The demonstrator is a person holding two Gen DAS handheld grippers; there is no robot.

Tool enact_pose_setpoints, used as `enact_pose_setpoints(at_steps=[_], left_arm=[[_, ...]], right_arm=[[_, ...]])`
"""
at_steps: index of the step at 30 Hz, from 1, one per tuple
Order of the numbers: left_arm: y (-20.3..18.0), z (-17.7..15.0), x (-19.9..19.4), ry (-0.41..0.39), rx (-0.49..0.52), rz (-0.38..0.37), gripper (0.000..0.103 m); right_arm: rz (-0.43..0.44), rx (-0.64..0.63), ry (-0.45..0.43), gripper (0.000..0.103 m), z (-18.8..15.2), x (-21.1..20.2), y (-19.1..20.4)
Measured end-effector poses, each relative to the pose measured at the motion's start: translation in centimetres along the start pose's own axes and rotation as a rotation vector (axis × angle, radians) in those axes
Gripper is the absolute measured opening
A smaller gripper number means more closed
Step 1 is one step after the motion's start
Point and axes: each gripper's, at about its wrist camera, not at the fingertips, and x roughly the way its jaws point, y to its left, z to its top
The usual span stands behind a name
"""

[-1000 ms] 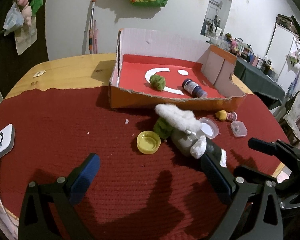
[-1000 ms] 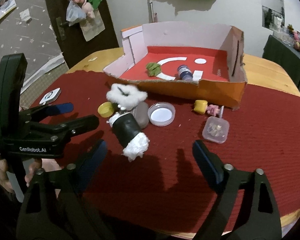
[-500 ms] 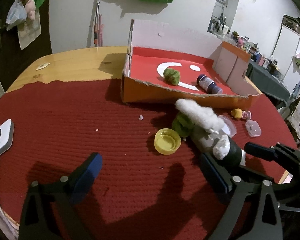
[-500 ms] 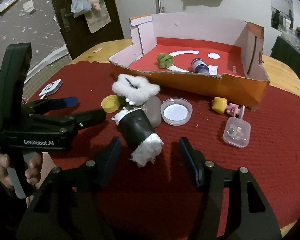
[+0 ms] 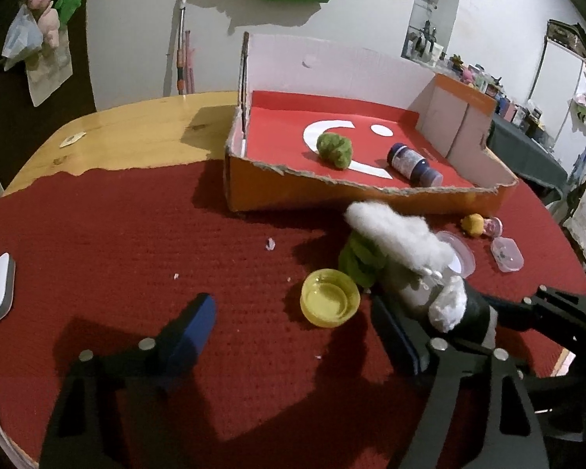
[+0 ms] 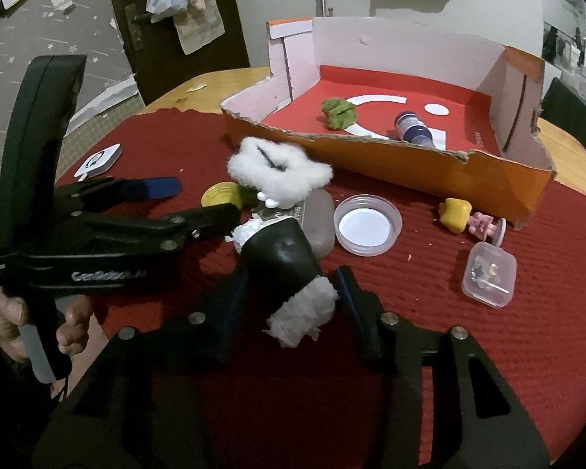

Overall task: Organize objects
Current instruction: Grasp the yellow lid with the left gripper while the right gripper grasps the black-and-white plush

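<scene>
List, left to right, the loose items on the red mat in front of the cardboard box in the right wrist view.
yellow cap → black cotton-stuffed tube → clear round lid → yellow-and-pink toy → small clear case

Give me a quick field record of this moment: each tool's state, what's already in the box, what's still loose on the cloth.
right tool: fingers closed around the black cotton-stuffed cup, contact not certain
left tool: open, empty, near the yellow lid
in cardboard box: green clump, dark blue jar lying on its side
loose on red cloth: yellow lid, clear round lid, small clear case, yellow-and-pink toy
</scene>
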Motion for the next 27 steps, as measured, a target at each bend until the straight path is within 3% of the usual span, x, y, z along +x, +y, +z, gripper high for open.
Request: enact_pose_setpoints(at_steps=[12,16,27], left_arm=[[-0.4,0.3,0.3,-0.015,0.014,-0.013,0.053],[-1.1,0.1,0.4,-0.018,0.046,-0.004,0.032],[-2.1,-0.4,-0.8,-0.027,0.079,-0.009,0.031]], right_arm=[[0.009,0.025,-0.003,0.037,0.0,-0.1,-0.5],[0.01,0.029,-0.005,0.037,0.0,-0.2,-0.6],[0.008,0.042,-0.023,0.036,-0.1,-1.2,-0.8]])
